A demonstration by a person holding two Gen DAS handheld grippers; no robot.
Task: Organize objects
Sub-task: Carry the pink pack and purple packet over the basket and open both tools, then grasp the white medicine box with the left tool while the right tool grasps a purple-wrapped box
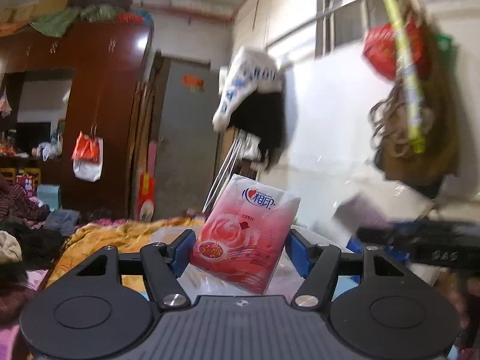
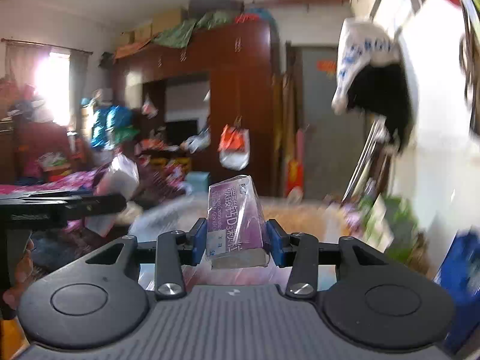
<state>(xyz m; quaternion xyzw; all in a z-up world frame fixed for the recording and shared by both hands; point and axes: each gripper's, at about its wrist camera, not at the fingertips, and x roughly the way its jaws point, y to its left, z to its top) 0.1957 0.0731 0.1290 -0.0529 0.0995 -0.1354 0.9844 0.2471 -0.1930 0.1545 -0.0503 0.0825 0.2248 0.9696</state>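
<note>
A pink tissue pack (image 1: 244, 234) is being gripped between the blue pads of the left gripper (image 1: 240, 247), held upright and tilted a little, up in the air above a yellow blanket (image 1: 120, 234). On its wrapper a rose is printed, the word "OPEN" is being shown above a small red arrow, and a heart logo with Chinese characters is being displayed near the top. A purple box (image 2: 235, 225) in clear wrap is being clamped by the right gripper (image 2: 237, 237), standing on end between the pads; "Calcium Carbonate" and "Vitamin D Granules" are being made out along its side, next to large white Chinese characters with "D3". The rest of the small print is being lost to blur. In the background a dark red wardrobe (image 2: 240, 90) is being seen, with an orange and white bag (image 2: 234, 150) hanging on it. A white bag with blue lettering (image 1: 249, 84) is being seen on the wall, its letters too smeared to be read.
</note>
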